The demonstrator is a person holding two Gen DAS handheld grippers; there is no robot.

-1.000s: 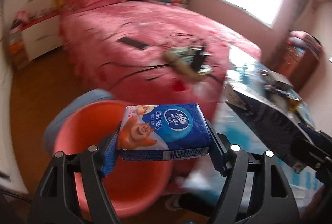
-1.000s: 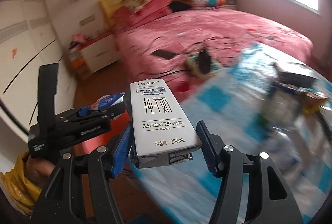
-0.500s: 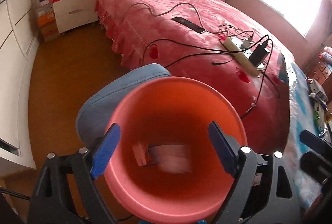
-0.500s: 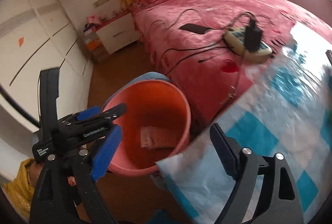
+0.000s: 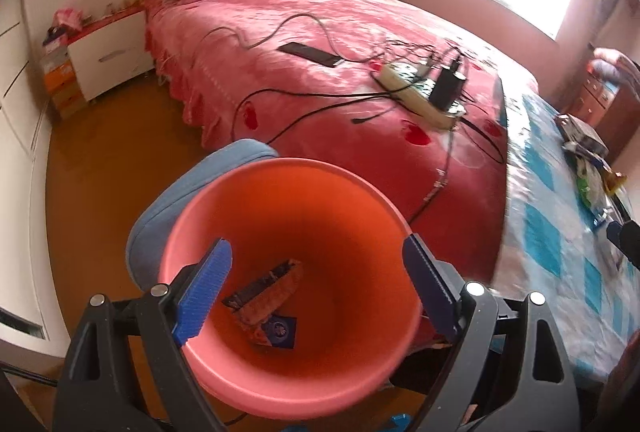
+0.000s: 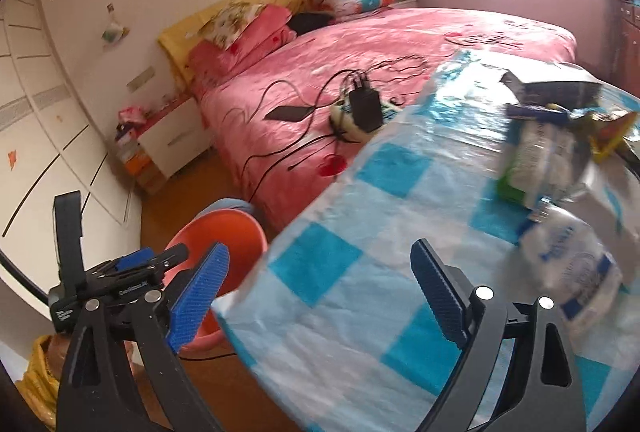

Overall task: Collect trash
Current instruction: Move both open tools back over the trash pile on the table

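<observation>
A salmon-pink plastic bin (image 5: pixel 352 200) stands on the floor beside the table; it also shows in the right wrist view (image 6: pixel 236 228). The blue tissue pack and another packet (image 5: pixel 266 306) lie at its bottom. My left gripper (image 5: pixel 316 292) is open and empty, right above the bin's mouth. My right gripper (image 6: pixel 320 296) is open and empty, over the edge of the blue-checked table (image 6: pixel 384 272). More trash lies on the table: a green-and-white wrapper (image 6: pixel 536 164), a white crumpled bag (image 6: pixel 568 264) and a dark box (image 6: pixel 552 86).
A pink bed (image 5: pixel 320 44) with a power strip (image 5: pixel 420 92), cables and a phone (image 5: pixel 310 53) stands behind the bin. A blue stool (image 5: pixel 208 172) sits against the bin. A white nightstand (image 5: pixel 108 52) is at the back left, a wooden dresser (image 5: pixel 604 100) at the right.
Both grippers let go: the tissue pack and the milk carton dropped into the bin. The right gripper has since swung right, from over the bin to over the table.
</observation>
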